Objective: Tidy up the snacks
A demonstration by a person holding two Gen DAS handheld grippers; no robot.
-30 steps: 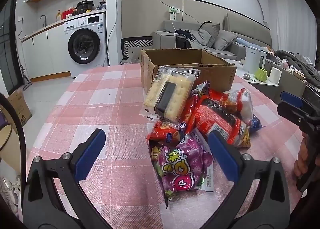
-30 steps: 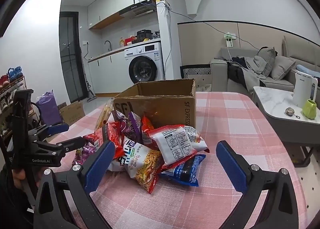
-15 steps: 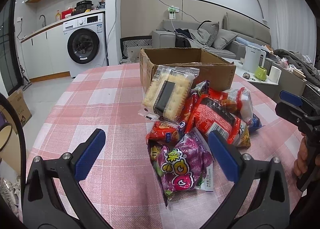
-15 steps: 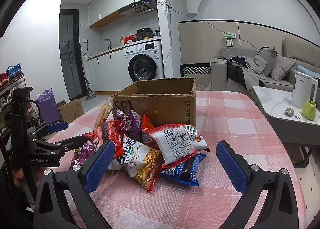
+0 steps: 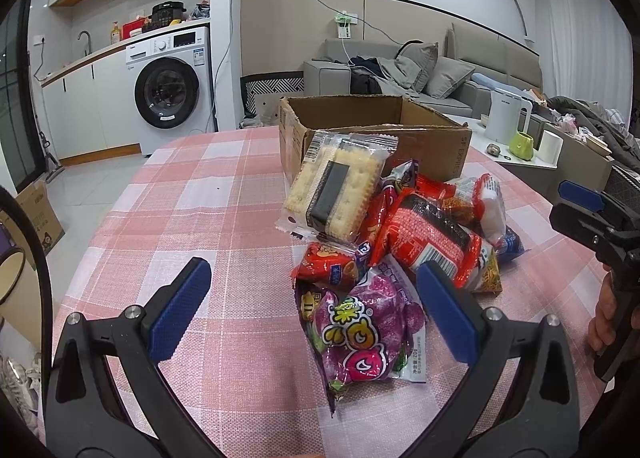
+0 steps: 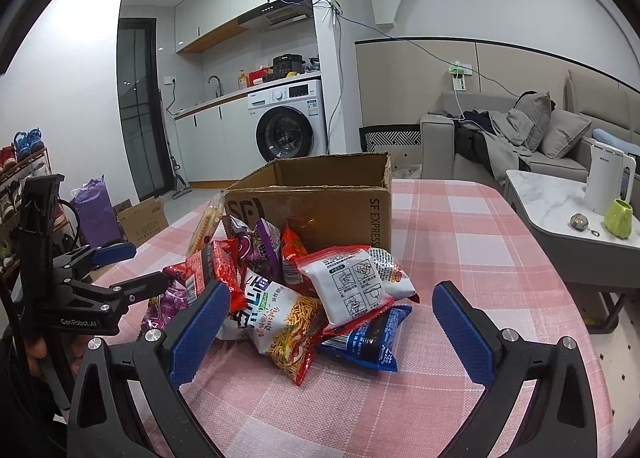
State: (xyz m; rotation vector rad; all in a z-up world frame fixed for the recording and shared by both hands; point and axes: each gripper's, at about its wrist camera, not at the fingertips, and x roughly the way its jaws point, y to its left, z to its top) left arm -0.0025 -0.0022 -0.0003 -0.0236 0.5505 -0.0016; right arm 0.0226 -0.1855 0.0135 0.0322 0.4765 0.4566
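Note:
A pile of snack packets lies on the pink checked tablecloth (image 5: 192, 218) in front of an open cardboard box (image 5: 372, 138). In the left wrist view a purple candy bag (image 5: 360, 334) is nearest, with a cracker pack (image 5: 336, 190) and a red noodle pack (image 5: 432, 238) behind. My left gripper (image 5: 316, 310) is open and empty just short of the purple bag. In the right wrist view a white noodle packet (image 6: 352, 282), an orange noodle bag (image 6: 284, 318) and a blue packet (image 6: 368, 338) face me before the box (image 6: 320, 202). My right gripper (image 6: 332, 322) is open and empty, short of the pile.
A side table with a white kettle (image 6: 608, 182) and green cup (image 6: 618, 218) stands right of the table. A sofa (image 5: 400, 70) and washing machine (image 5: 172, 86) are behind. Each gripper shows in the other's view: the right gripper (image 5: 592, 214), the left gripper (image 6: 100, 278).
Both grippers have barely moved; the views have shifted slightly. Nothing was taken hold of.

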